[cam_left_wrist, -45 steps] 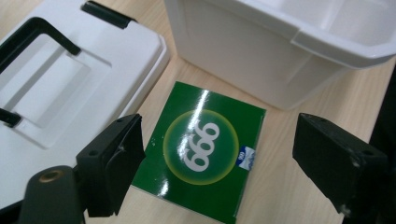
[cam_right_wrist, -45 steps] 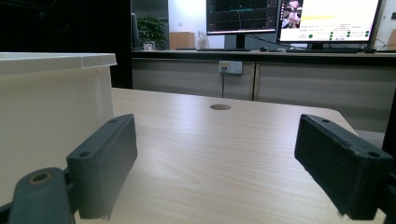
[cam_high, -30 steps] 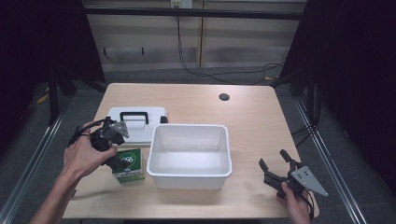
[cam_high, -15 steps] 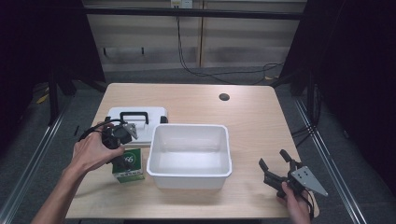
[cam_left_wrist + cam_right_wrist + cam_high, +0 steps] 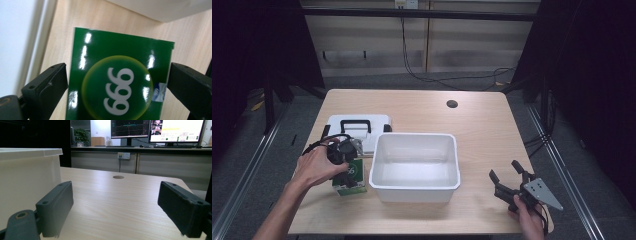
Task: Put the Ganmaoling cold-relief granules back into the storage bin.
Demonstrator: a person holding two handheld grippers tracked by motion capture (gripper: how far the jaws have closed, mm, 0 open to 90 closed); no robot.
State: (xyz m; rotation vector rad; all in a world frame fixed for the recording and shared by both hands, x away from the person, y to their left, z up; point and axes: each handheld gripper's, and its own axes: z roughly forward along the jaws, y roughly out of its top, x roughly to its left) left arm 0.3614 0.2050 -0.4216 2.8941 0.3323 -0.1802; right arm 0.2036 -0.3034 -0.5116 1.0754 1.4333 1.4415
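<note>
Tongs (image 5: 117, 82) | you are straddling green box (image 5: 117, 77) with left jaws wide, gripping nothing | right tongs (image 5: 115, 205) are idling open, farther off

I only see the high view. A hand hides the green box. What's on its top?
Observer: The left gripper view shows white digits, 666 or 999 depending which way up, in a yellow-ringed circle on the green box.
Operator: Is the left gripper squeezing it?
Observer: No. The left gripper is open, one jaw on each side of the box, with a sliver of table showing beside each.
Operator: What does the right gripper look at?
Observer: The right gripper is open; beyond it are the white tub and lit monitors.
</note>
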